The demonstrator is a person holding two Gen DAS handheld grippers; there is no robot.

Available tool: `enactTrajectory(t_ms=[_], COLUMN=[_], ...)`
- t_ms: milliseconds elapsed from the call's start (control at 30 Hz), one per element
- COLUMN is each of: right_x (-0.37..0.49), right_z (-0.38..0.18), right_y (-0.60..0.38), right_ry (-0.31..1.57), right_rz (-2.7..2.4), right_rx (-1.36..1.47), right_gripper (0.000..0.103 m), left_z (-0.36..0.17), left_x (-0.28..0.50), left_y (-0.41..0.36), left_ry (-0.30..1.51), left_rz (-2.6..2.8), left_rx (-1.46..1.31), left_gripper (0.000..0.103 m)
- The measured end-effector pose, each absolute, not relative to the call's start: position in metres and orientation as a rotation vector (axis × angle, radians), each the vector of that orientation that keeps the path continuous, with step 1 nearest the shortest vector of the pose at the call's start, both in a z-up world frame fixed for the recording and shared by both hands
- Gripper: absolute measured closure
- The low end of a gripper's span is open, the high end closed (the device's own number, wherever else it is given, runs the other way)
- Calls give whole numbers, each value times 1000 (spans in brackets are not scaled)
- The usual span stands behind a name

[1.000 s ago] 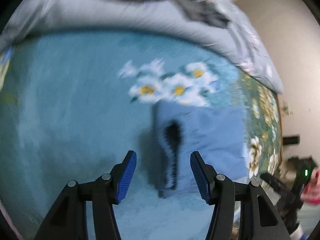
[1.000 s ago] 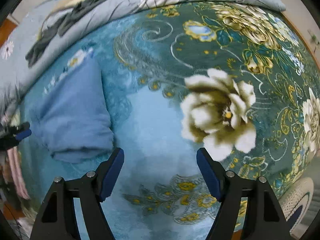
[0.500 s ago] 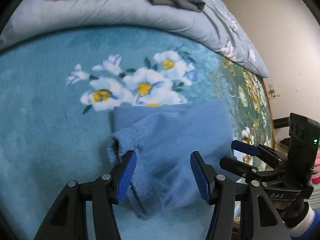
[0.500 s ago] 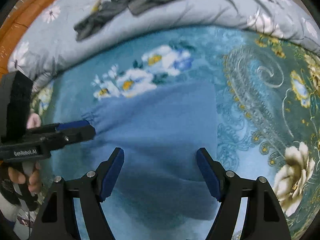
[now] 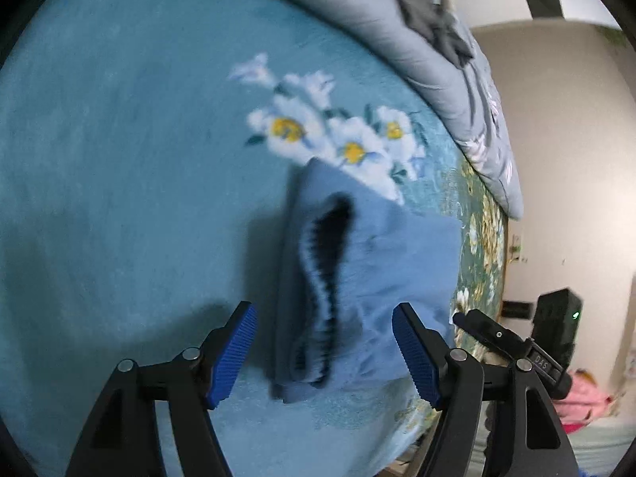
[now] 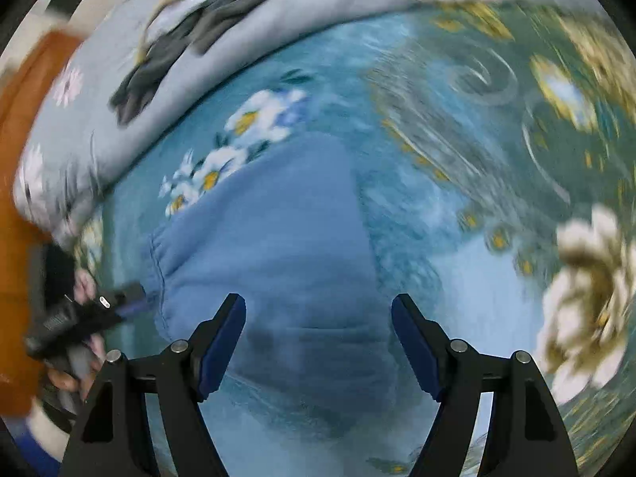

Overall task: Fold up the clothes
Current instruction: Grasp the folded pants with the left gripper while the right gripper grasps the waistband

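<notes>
A folded blue fleece garment (image 5: 381, 262) lies on the teal floral blanket (image 5: 119, 183). Its ribbed elastic opening gapes dark between the fingers of my left gripper (image 5: 324, 348), which is open just above that end with nothing held. In the right wrist view the same blue garment (image 6: 286, 246) spreads flat ahead, and my right gripper (image 6: 318, 338) hovers open over its near edge. The left gripper (image 6: 131, 298) shows at the garment's left end, held by a hand. The right gripper (image 5: 473, 324) appears at the lower right of the left wrist view.
A grey-blue quilt (image 5: 417, 51) with dark clothes (image 6: 175, 51) on it is heaped along the far side of the bed. A beige wall (image 5: 564, 159) lies past the bed's right edge. Something pink (image 5: 584, 393) sits low by the floor. Orange wood (image 6: 16, 159) borders the left.
My left gripper has swung so the garment's waistband end points at it instead of lying across. My right gripper view has shifted slightly, staying over the garment. Both stay open.
</notes>
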State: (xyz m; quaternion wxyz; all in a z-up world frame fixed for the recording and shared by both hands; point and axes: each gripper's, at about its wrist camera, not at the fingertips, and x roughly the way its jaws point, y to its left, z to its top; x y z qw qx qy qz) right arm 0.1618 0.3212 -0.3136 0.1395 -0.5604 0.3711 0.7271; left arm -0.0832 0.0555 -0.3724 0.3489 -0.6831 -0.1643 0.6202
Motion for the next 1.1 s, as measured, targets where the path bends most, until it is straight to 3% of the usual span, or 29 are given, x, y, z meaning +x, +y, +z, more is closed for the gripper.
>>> enactTrajectory(t_ms=[133, 500, 633, 733, 833, 933, 1100], right_x=[172, 150, 144, 134, 126, 124, 131], right_z=[-329, -372, -376, -382, -379, -378, -374], right_y=[340, 363, 365, 361, 358, 357, 360], right_ry=[1263, 1496, 1618, 1632, 1597, 1566, 1652], right_rz=[2068, 2154, 2198, 2208, 2205, 2145, 1999], right_rx=[-1559, -1604, -1575, -1606, -1635, -1660, -1606], right_gripper=[26, 24, 24, 24, 25, 34, 57], left_z=[-387, -411, -410, -407, -400, -392, -375], left_x=[-83, -81, -78, -75, -70, -65, -57], left_y=[56, 66, 70, 68, 70, 72, 70], left_ry=[-483, -580, -552, -559, -564, -569, -591], left_rz=[1577, 1520, 1561, 1599, 1642, 1685, 1733], left_rx=[-1801, -1819, -1818, -1829, -1836, -1843, -1847], left_gripper=[29, 33, 45, 60, 66, 71, 74])
